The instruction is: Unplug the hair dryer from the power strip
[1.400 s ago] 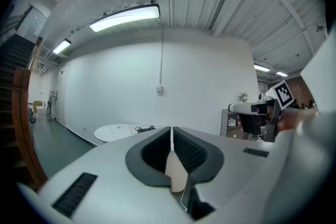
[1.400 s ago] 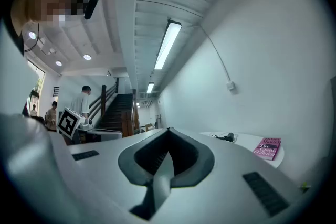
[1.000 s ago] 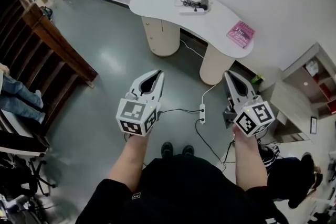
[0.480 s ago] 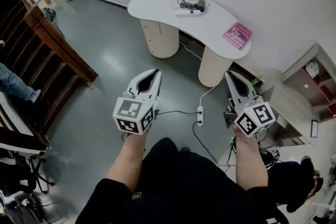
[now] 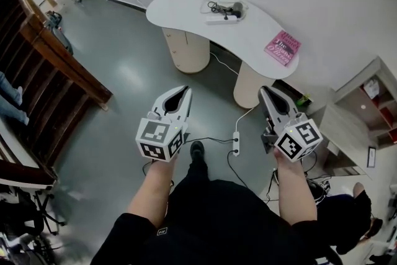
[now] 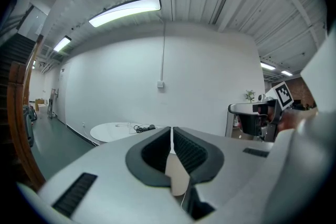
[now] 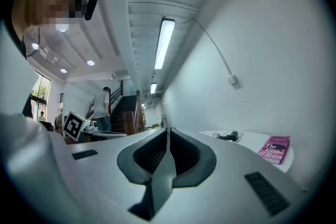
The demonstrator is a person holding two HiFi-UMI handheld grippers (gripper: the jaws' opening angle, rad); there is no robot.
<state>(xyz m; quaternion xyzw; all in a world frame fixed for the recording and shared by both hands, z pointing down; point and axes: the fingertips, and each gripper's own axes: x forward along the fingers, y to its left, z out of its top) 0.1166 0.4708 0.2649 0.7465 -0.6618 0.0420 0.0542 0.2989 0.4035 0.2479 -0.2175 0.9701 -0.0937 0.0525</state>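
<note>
The black hair dryer (image 5: pixel 233 7) lies with its coiled cord on a white curved table (image 5: pixel 186 6), beside a white power strip (image 5: pixel 221 19); whether it is plugged in is too small to tell. Both grippers hang in the air well short of the table, pointing toward it. My left gripper (image 5: pixel 181 90) is shut with nothing in it, and my right gripper (image 5: pixel 265 90) is shut and empty too. In the left gripper view the hair dryer (image 6: pixel 145 127) shows far off beyond the closed jaws. The right gripper view has the hair dryer (image 7: pixel 230 136) at the right.
A pink book (image 5: pixel 283 48) lies on the table's right end. A second white power strip (image 5: pixel 236 142) with cables lies on the grey floor between the grippers. A wooden stair rail (image 5: pixel 59 49) runs at the left, shelves (image 5: pixel 366 102) stand at the right. A person (image 7: pixel 102 107) stands by the stairs.
Both grippers have moved forward toward the table together, still shut. The person's foot has stepped ahead on the floor, and the table sits slightly nearer in view.
</note>
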